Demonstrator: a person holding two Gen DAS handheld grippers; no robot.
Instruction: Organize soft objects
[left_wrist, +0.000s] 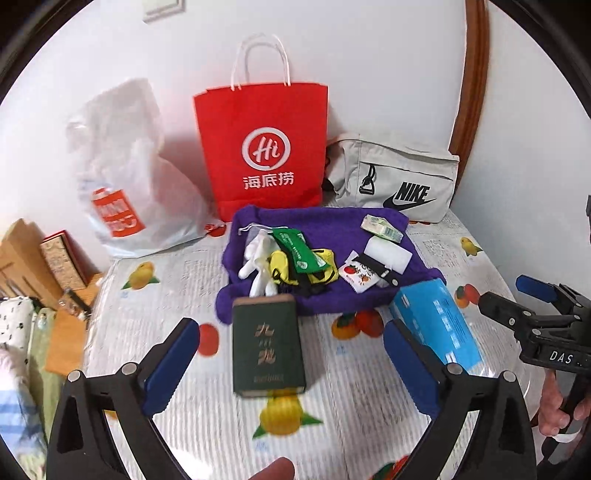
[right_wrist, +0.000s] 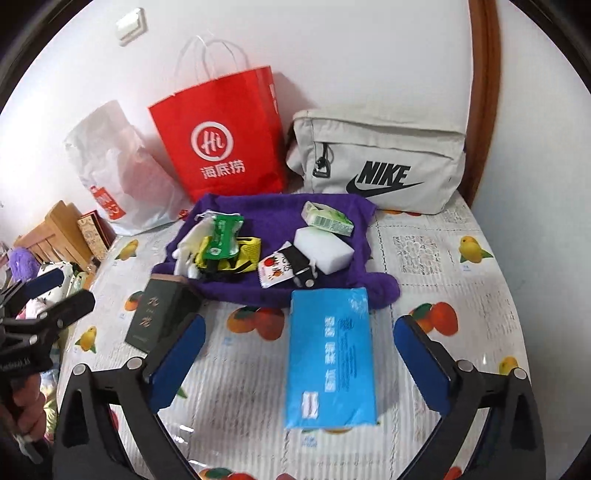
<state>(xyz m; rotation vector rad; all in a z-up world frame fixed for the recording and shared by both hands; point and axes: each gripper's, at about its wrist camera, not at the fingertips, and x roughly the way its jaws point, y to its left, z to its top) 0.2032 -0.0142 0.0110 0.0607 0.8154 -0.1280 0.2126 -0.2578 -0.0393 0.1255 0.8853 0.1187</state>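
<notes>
Tabletop (left_wrist: 369, 424) under a fruit-print cover, against a white wall. At the back, side by side: white plastic shopping bag (left_wrist: 125, 173) with an orange logo, red Haidilao paper bag (left_wrist: 260, 147) standing upright, grey Nike waist bag (right_wrist: 376, 162) leaning on the wall. In front of the red bag, a purple knit cloth (right_wrist: 273, 210) spread flat, carrying the small stuff: white gloves (left_wrist: 256, 258) and a yellow-black pouch (left_wrist: 317, 271) on its left part with a green packet (left_wrist: 301, 247) lying across them; white sponge block (right_wrist: 323, 249) and a green-white tissue pack (right_wrist: 327, 218) on its right part; a red-white snack sachet (right_wrist: 273, 271) touching a black clip-like item (right_wrist: 301, 269) near the front edge. Blue tissue pack (right_wrist: 330, 358) lies flat on the tabletop, its far end touching the cloth's front edge, between the right hand-held gripper's (right_wrist: 299, 362) fingers, no contact; jaws wide. Dark green box (left_wrist: 267, 347) lies just in front of the cloth's left corner, between the left hand-held gripper's (left_wrist: 291, 363) fingers, untouched; jaws wide. Cardboard boxes (left_wrist: 22, 258) off the tabletop's left.
</notes>
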